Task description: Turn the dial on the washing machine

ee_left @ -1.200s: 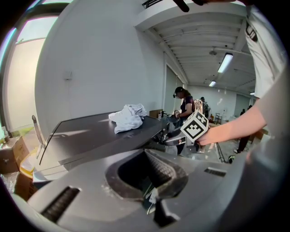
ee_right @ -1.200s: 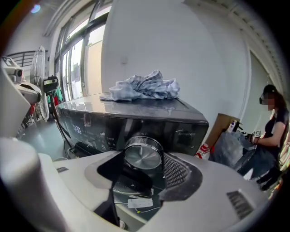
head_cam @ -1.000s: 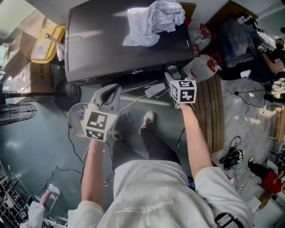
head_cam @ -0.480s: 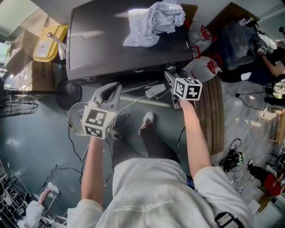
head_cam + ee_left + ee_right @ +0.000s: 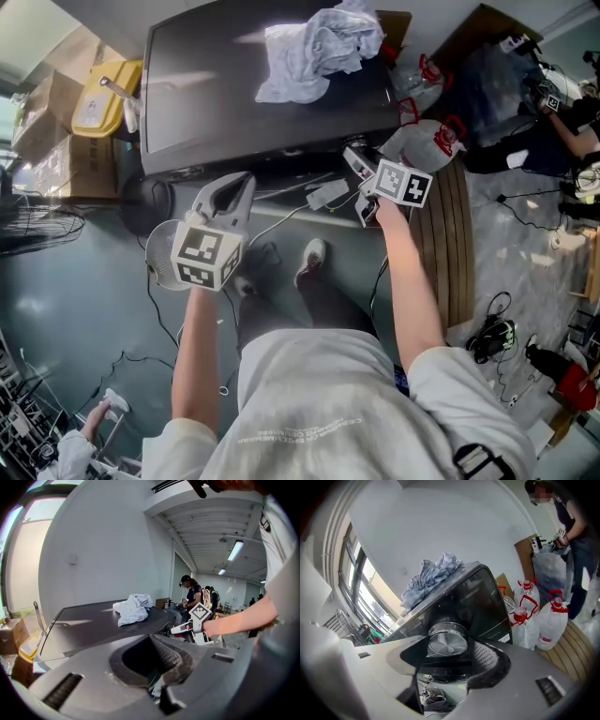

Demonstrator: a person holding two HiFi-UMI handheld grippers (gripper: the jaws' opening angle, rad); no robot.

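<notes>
right gripper view, right tongs (image 5: 452, 649) pinching dial (image 5: 447, 641), left tongs (image 5: 151, 639) pressed together, capped jugs (image 5: 551, 623) nearby

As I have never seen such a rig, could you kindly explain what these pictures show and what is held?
No robot here: a person holds a two-jaw gripper in each hand. The head view comes from a camera on the person's head, looking steeply down; each gripper view comes from a camera riding on that gripper, looking along its jaws. Ahead stands a dark washing machine with a crumpled pale cloth on its top. The right gripper has its jaws closed on the silver dial on the machine's front. The left gripper hangs short of the machine, jaws together, holding nothing.
</notes>
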